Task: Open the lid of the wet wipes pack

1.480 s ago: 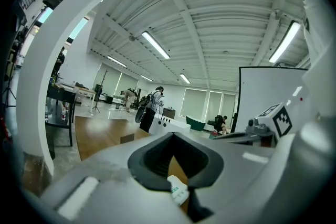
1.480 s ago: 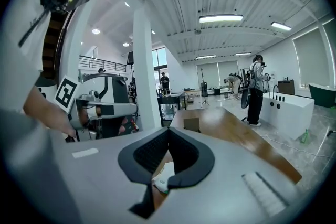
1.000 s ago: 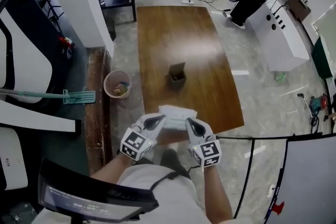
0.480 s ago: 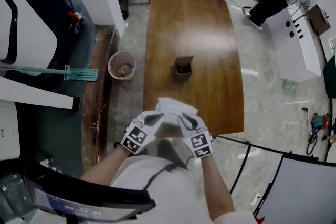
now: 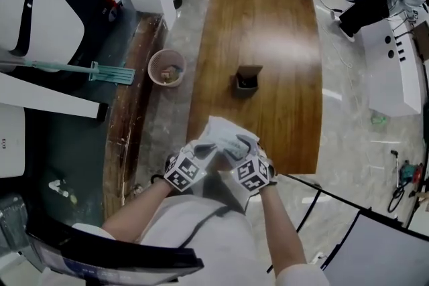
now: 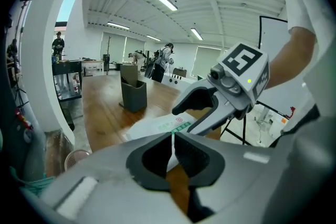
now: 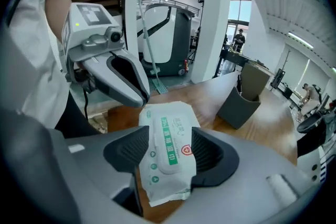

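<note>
White pack [image 7: 174, 112] clamped at edge by left claw [image 6: 172, 140]; right claw [image 7: 170, 144] just opened wide, pack between pads, ungripped. Lid [image 7: 169, 157] closed.

The wet wipes pack [image 5: 224, 132] is over the table's [image 5: 281, 23] near edge; a container [image 5: 248, 81] stands behind it at mid-table. A bin [image 5: 167, 67] stands on the floor [image 5: 163, 120] left of the table, a mop [image 5: 94, 68] beyond it.

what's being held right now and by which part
The left tongs pinch the wet wipes pack by its thin edge. The right tongs have just been opening with the pack between them, ungripped.
</note>
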Demonstrator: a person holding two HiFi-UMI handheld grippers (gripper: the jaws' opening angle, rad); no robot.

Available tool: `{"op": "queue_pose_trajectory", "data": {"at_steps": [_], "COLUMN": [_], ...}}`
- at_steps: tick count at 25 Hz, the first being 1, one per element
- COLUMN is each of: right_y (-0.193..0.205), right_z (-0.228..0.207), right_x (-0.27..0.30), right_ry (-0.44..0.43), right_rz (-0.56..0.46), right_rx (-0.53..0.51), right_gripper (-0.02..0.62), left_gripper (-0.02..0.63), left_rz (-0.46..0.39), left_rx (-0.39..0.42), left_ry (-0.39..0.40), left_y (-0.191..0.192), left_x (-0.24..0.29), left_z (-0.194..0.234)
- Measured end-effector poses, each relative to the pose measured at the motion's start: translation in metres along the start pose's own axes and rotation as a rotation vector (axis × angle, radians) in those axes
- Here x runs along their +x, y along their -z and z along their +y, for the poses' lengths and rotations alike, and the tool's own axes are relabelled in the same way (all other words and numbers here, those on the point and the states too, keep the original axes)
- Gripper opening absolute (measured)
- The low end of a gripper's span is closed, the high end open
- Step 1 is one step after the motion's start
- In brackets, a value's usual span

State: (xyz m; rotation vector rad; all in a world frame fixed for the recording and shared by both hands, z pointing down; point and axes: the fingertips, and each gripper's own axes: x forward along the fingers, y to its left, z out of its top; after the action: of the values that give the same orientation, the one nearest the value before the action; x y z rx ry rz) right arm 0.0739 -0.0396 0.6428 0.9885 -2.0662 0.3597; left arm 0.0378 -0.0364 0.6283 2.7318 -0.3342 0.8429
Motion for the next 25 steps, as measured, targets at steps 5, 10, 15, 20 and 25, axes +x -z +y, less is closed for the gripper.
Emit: {"op": "queue_pose_trajectory", "data": {"at_steps": [5,10,15,20,25], "right_y": [0.009,0.012,0.013,0.015,0.015], "right_z": [-0.003,-0.004,-0.006,-0.008,-0.009], "right_x": [0.01,0.014,0.016,0.017,0.017], "right_ry": [-0.035,-0.067,-0.093,-0.138,-0.173], "right_rz": [0.049,0.066,0.069,0.061,0.054], "right_rx": [-0.059,-0.081,-0.089,-0.051,-0.034], "right_gripper": [0.267,0.273,0.275,0.273,0.27], "left_gripper": [0.021,0.006,0.005,0.005,0.003], "left_rz": [0.027,0.045,0.062,0.082,0.094], "left_rx": [-0.021,-0.022,-0.026,-0.022,-0.01], "left_ry": [-0.008,-0.023,-0.027,-0.033,-0.036], "left_y": [0.014,0.021,0.024,0.028,0.03], "left_x": [0.013,0.024,0.036,0.044,0.047], "left_z": [-0.005,-0.007,-0.01,-0.012,-0.012]}}
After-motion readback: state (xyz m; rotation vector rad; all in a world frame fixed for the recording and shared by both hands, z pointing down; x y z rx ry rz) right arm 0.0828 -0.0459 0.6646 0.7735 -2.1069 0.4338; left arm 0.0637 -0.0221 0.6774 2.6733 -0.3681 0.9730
